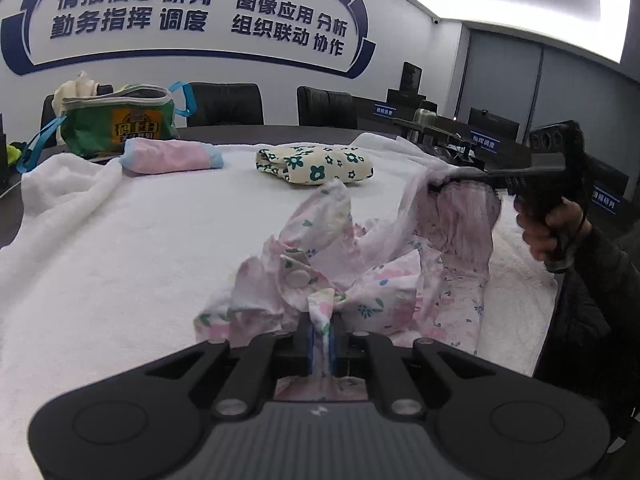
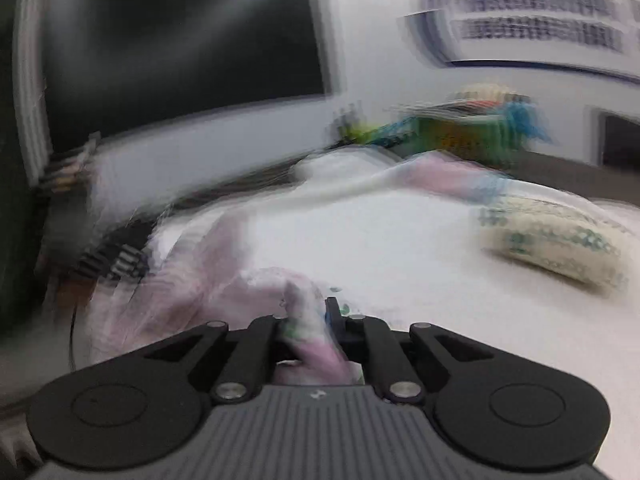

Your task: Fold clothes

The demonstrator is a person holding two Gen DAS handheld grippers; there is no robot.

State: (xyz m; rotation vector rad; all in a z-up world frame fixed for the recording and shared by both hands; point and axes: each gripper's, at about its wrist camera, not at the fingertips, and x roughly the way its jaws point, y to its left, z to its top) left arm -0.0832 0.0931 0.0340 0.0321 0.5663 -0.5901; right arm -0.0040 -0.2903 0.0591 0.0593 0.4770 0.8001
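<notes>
Here, a thin pink floral garment [image 1: 352, 264], crumpled and bunched, raised off the white fluffy towel [image 1: 120, 248] covering the surface. Printed with small green and blue flowers, a round snap on one flap. Pinched at one edge in the left claw [image 1: 321, 332], closed on a fold between blue pads. Far end lifted by the right claw [image 1: 440, 184], clamped on the cloth; blurred in the right wrist view, fabric between its fingers [image 2: 308, 320]. Farther back, a rolled pink bundle [image 1: 168, 156], a cream flower-print folded piece [image 1: 316, 164], a green bag [image 1: 120, 120].
</notes>
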